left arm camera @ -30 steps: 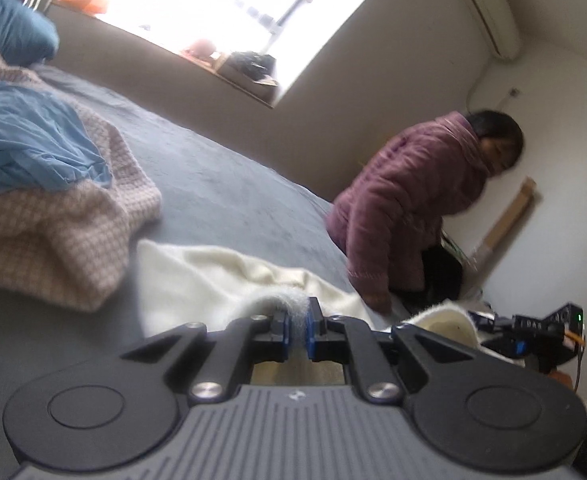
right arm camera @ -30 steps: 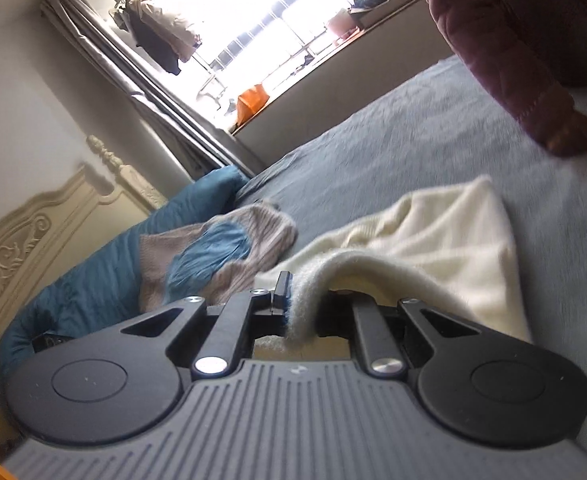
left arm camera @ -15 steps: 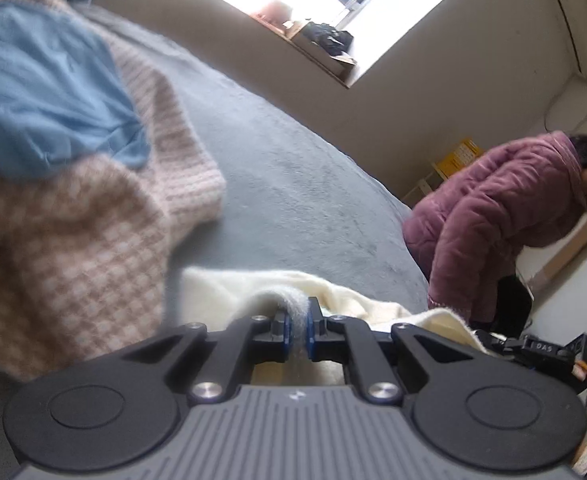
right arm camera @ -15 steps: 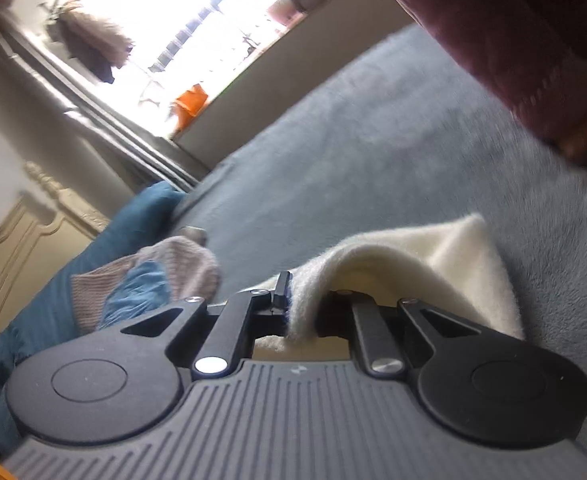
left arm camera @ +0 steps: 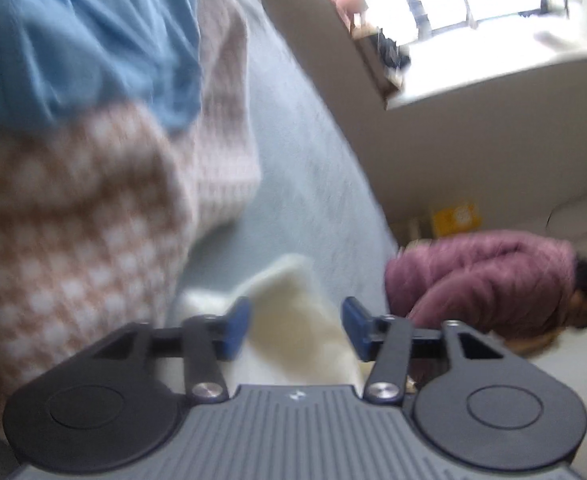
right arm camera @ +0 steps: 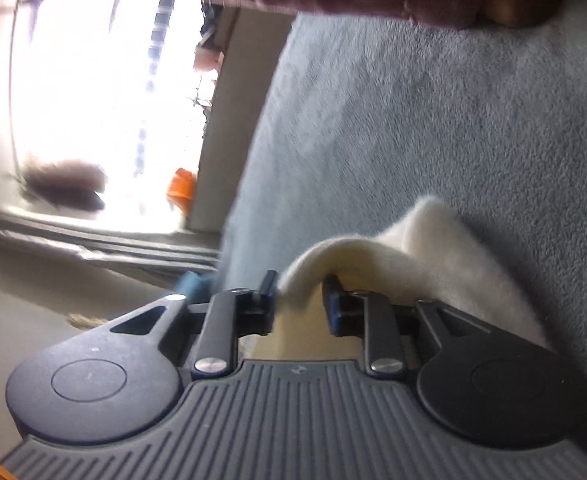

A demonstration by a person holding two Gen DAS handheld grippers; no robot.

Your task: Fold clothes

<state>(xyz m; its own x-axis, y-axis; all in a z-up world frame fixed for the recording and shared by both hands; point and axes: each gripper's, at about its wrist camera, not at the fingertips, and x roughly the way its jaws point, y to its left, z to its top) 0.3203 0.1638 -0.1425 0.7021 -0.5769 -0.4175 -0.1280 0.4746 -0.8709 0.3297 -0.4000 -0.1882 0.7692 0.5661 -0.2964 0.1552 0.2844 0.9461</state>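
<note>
A: Both grippers have just been opening. The left gripper [left arm camera: 295,326] is standing released, and the cream sweater [left arm camera: 293,320] is lying loose between its fingers on the grey bed [left arm camera: 313,184], beside the checked blanket [left arm camera: 73,220].

B: And the right gripper [right arm camera: 297,300]?

A: Half a second ago it was pinching a fold; now that fold [right arm camera: 313,256] is draping over the gap, one finger [right arm camera: 267,298] maybe still brushing it, no longer clamped.

B: So this fold is being laid down, I'd judge.
</note>
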